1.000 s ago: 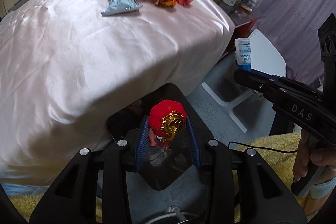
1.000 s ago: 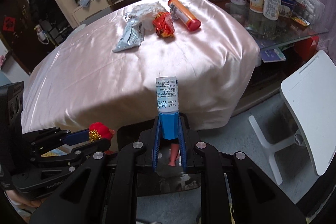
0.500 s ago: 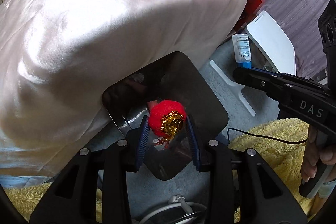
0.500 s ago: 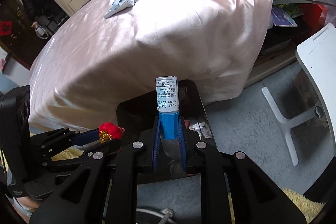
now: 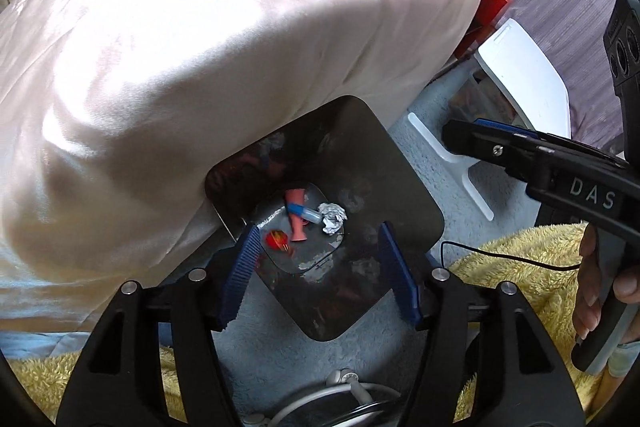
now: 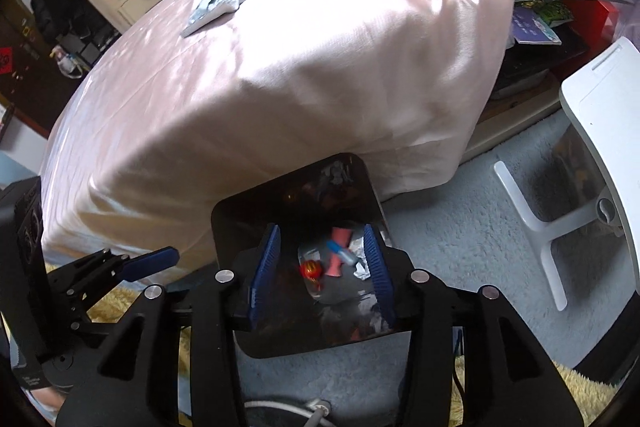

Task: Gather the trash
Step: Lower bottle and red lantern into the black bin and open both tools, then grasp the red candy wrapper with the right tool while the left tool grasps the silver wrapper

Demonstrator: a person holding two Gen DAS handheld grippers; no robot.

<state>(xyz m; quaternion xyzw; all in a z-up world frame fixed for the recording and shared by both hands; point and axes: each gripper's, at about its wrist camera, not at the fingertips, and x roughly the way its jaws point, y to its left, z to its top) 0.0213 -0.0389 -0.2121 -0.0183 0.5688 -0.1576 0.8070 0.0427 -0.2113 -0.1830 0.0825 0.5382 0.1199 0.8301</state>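
Grippers [image 5: 318,267] [image 6: 322,277] open over bin [image 5: 408,195].

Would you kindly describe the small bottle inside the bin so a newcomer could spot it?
Below the pink-draped table stands a dark bin. On its floor the small bottle lies across a pink tube, beside crumpled foil; only it has a blue cap.

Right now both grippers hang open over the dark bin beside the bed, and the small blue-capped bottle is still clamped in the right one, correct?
Not quite. The right gripper holds nothing: its jaws have just been opening and the blue-capped bottle lies at the bottom of the bin, beside the red ornament. The left wrist view shows it. The left gripper is open too.
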